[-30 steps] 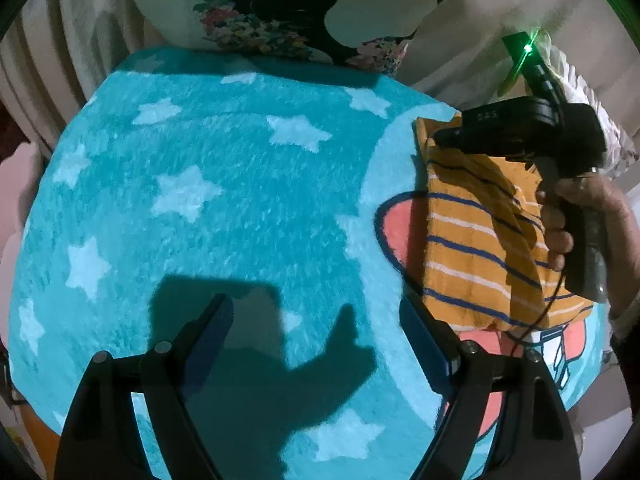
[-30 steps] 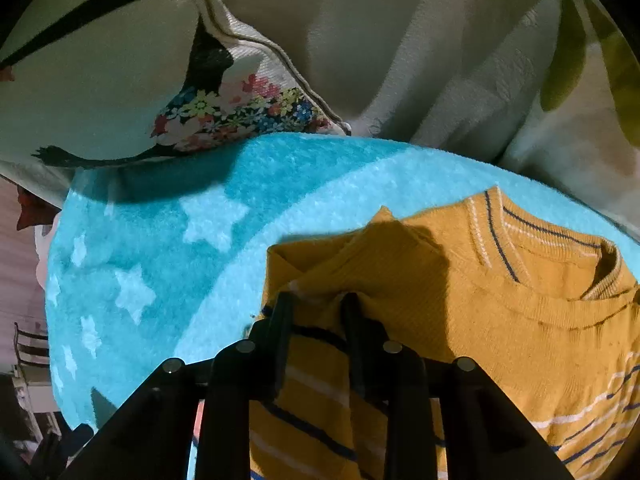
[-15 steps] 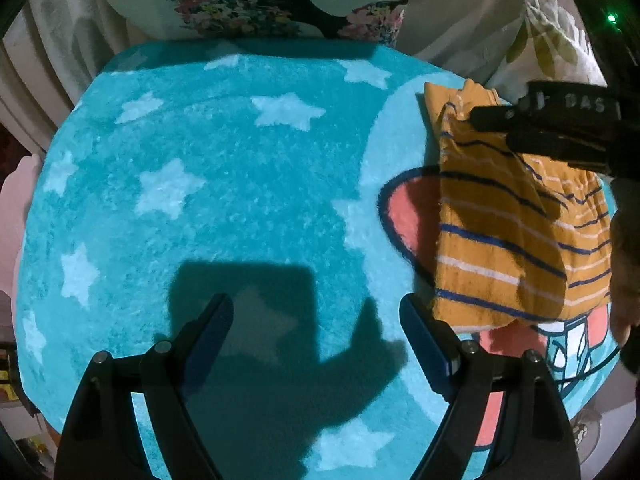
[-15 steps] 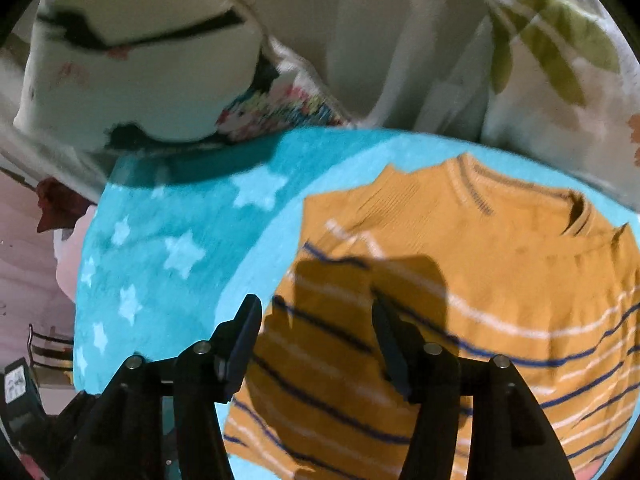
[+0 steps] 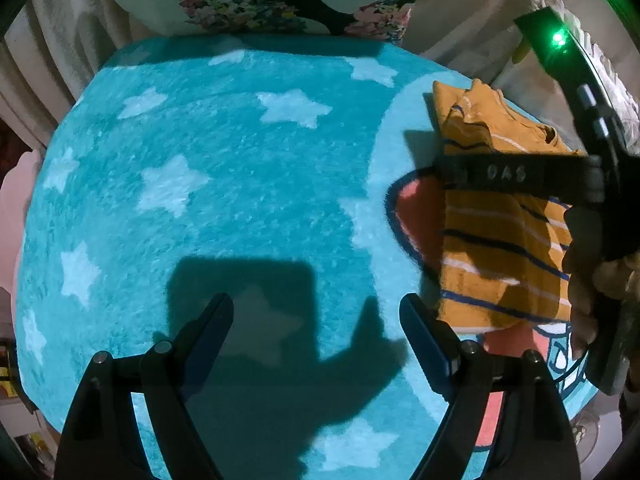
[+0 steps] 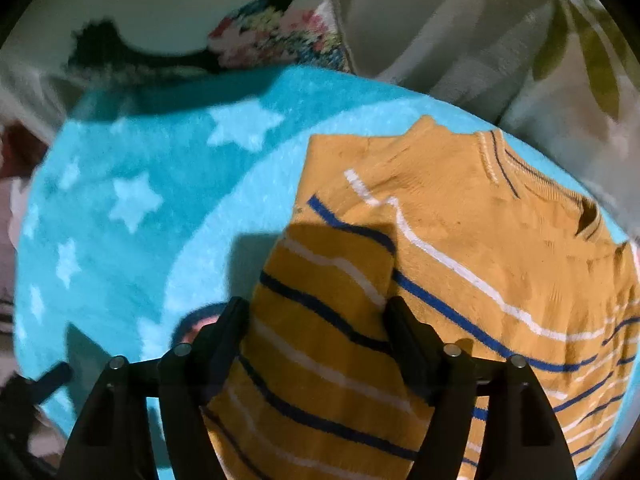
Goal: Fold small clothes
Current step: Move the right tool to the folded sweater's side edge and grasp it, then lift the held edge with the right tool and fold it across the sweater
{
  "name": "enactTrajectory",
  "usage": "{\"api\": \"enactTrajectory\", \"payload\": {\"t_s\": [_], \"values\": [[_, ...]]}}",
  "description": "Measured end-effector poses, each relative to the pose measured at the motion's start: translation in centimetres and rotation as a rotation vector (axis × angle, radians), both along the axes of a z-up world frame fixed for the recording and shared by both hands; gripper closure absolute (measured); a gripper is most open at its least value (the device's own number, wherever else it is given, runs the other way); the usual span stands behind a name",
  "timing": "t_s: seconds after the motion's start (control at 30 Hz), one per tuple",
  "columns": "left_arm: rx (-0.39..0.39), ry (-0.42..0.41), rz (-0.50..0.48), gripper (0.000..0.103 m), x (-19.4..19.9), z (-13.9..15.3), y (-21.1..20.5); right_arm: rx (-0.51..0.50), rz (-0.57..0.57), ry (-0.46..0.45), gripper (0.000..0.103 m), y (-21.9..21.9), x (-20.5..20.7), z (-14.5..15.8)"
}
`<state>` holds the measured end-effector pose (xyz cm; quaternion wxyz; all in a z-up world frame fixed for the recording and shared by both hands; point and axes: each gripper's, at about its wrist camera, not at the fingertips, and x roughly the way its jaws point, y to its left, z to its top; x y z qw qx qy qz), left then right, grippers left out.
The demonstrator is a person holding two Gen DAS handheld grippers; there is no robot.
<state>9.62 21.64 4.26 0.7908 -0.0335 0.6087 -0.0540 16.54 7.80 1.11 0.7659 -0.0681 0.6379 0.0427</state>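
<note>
right wrist view: right hand-held gripper just opening, released, over striped sweater; pillow behind.

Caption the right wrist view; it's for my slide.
Open right gripper above the folded sleeve of a striped mustard sweater.

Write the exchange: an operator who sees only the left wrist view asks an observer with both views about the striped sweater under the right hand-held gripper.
Operator: Is the right hand-held gripper pinching the sweater?
Observer: No. The right hand-held gripper has just been opening its jaws; the folded-over sleeve lies between them, unpinched.
Operator: Does that sleeve cover the collar?
Observer: No. It lies across the sweater body and ends well short of the collar, which lies uncovered.
</note>
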Motion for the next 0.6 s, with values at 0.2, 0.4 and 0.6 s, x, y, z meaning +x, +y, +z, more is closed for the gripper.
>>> {"api": "enactTrajectory", "payload": {"t_s": [0.2, 0.4, 0.6], "values": [[-0.016, 0.008, 0.014, 0.019, 0.0, -0.2, 0.8, -0.113, 0.029, -0.018, 0.022, 1.9, -0.3, -0.9], [-0.092, 0.022, 0.049, 0.019, -0.2, -0.6, 2.0, -0.142, 0.007, -0.06, 0.071, 0.7, -1.0, 0.0], [-0.226, 0.036, 0.049, 0.019, 0.2, -0.8, 1.8, 0.138, -0.155, -0.01, 0.082, -4.8, 0.1, 1.1]]}}
